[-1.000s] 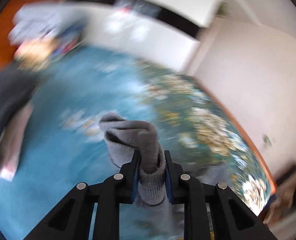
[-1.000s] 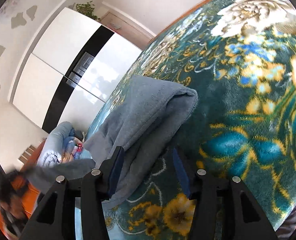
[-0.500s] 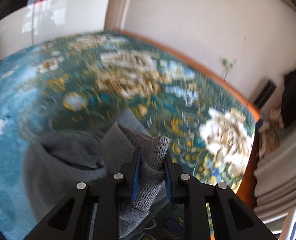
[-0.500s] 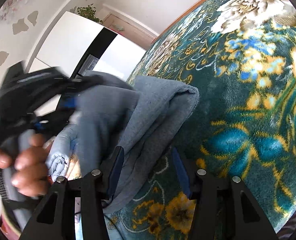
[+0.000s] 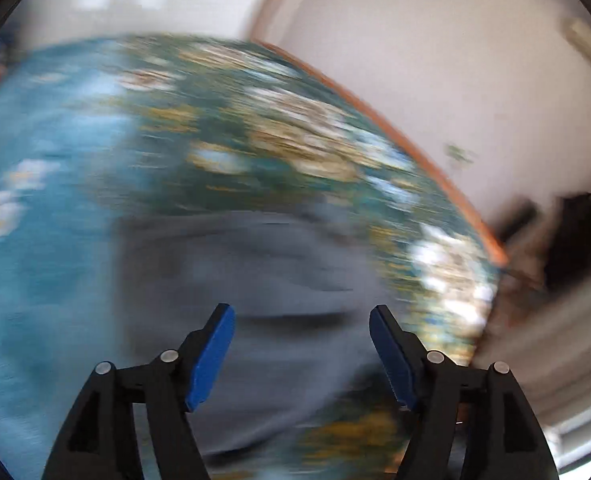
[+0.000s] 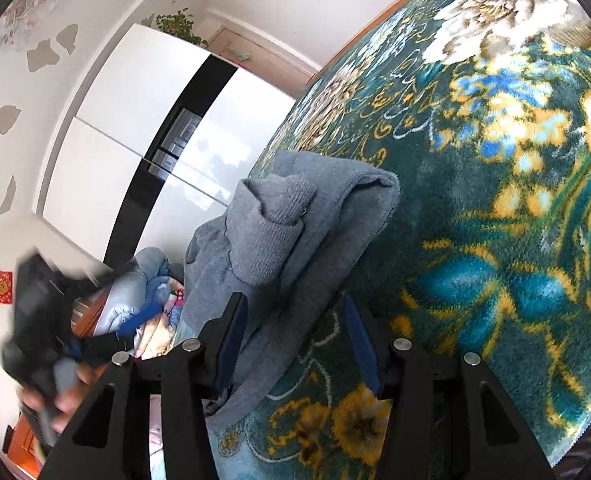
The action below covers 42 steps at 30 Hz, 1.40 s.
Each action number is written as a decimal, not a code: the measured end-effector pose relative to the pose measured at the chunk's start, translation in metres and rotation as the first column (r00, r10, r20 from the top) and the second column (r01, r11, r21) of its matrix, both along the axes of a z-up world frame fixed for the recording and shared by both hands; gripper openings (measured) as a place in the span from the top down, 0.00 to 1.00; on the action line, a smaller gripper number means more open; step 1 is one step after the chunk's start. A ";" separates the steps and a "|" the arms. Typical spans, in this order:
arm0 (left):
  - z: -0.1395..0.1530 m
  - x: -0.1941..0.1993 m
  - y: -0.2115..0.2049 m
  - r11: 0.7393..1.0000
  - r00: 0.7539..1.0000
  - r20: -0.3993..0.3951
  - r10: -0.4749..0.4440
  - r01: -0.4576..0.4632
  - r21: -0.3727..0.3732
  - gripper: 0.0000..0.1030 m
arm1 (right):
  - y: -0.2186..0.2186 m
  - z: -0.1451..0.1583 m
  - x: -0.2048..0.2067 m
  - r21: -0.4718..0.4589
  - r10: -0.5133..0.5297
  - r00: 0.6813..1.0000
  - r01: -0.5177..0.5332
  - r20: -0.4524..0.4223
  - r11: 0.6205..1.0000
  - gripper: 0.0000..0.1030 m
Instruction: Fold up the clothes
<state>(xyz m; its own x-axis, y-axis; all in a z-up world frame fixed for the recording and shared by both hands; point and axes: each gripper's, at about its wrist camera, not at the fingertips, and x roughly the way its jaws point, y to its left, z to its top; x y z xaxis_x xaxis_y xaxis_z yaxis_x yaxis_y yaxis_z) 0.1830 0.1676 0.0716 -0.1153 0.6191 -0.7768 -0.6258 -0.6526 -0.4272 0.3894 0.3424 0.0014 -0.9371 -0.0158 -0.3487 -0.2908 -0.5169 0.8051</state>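
**Cuff released, sleeve laid over the body**

Half a second ago my left gripper [image 5: 301, 354] pinched the ribbed cuff [image 6: 269, 240]; now its fingers stand spread with nothing between them, and the left view is smeared by motion, so I judge I am pulling away. The cuff now lies on top of the grey sweater [image 6: 315, 216], which rests on the floral blanket [image 6: 495, 200]. I judge this sleeve fold done.

My right gripper [image 6: 295, 344] is spread too, unmoved, straddling the sweater's near edge, gripping nothing that I can see.

Containers: none in either view. A pile of bedding [image 6: 143, 284] sits beyond the sweater, too far to read.
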 end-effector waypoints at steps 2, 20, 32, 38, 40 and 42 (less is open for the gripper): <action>-0.012 -0.005 -0.023 0.998 0.999 -0.008 0.054 -0.054 -0.028 0.29 | -0.007 0.004 -0.001 0.015 0.021 1.000 -0.021 0.001 1.000 0.50; -0.048 -0.005 -0.088 0.995 0.996 0.009 0.086 -0.086 0.046 0.28 | 0.013 0.024 -0.054 -0.043 0.027 0.996 -0.023 0.089 0.999 0.49; -0.045 -0.016 -0.103 0.990 0.994 0.087 0.071 -0.081 0.118 0.26 | 0.001 0.110 -0.058 0.234 0.070 0.997 -0.062 -0.027 0.970 0.84; -0.046 -0.022 -0.107 0.987 0.989 0.132 0.068 -0.085 0.135 0.24 | 0.041 0.063 -0.051 0.212 -0.050 0.990 0.021 0.132 0.977 0.84; -0.045 -0.022 -0.105 0.989 0.990 0.126 0.069 -0.085 0.125 0.24 | 0.056 0.032 -0.051 0.120 -0.068 0.977 0.044 0.200 0.992 0.84; -0.044 -0.022 -0.103 0.990 0.990 0.119 0.070 -0.084 0.115 0.24 | 0.055 0.024 -0.044 0.112 -0.069 0.981 0.049 0.182 0.992 0.84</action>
